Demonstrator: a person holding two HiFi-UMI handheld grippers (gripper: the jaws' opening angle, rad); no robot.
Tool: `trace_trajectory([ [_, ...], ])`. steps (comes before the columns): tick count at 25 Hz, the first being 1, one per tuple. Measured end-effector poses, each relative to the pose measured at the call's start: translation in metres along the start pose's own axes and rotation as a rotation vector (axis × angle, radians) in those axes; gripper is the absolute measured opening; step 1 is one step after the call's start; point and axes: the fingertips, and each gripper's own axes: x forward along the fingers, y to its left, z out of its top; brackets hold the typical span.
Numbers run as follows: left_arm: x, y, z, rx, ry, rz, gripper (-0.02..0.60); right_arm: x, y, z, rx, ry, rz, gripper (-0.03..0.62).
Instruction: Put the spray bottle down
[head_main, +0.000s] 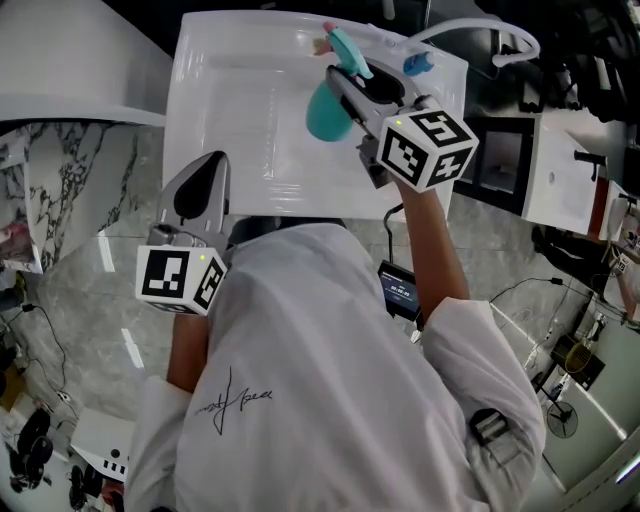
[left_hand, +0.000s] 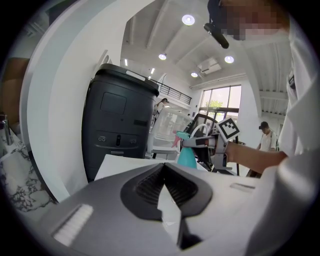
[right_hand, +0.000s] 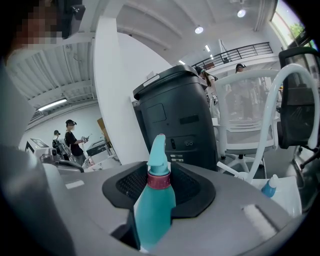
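A teal spray bottle (head_main: 325, 112) with a pink collar and a teal spray head is upright between the jaws of my right gripper (head_main: 340, 95), which is shut on its body. This is over the far right part of the white table (head_main: 230, 100). In the right gripper view the bottle (right_hand: 155, 205) fills the gap between the black pads (right_hand: 192, 187); its base is hidden. My left gripper (head_main: 205, 165) hangs by the table's near left edge with its jaws together and nothing in them. From the left gripper view the bottle (left_hand: 187, 157) is seen far off to the right.
A small bottle with a blue cap (head_main: 418, 63) lies on the table's far right corner. A white chair (right_hand: 260, 115) and a tall black bin (right_hand: 175, 120) stand beyond the table. People stand in the background. A marble-patterned floor (head_main: 80, 290) lies to the left.
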Motion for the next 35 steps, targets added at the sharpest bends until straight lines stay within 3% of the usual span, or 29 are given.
trace_trajectory([
  [10, 0.002, 0.015, -0.002, -0.027, 0.015, 0.013, 0.054, 0.038, -0.021, -0.018, 0.019, 0.06, -0.013, 0.135],
  [35, 0.008, 0.027, -0.005, -0.058, 0.032, 0.061, 0.054, 0.082, -0.044, -0.018, 0.007, 0.083, -0.003, 0.135],
])
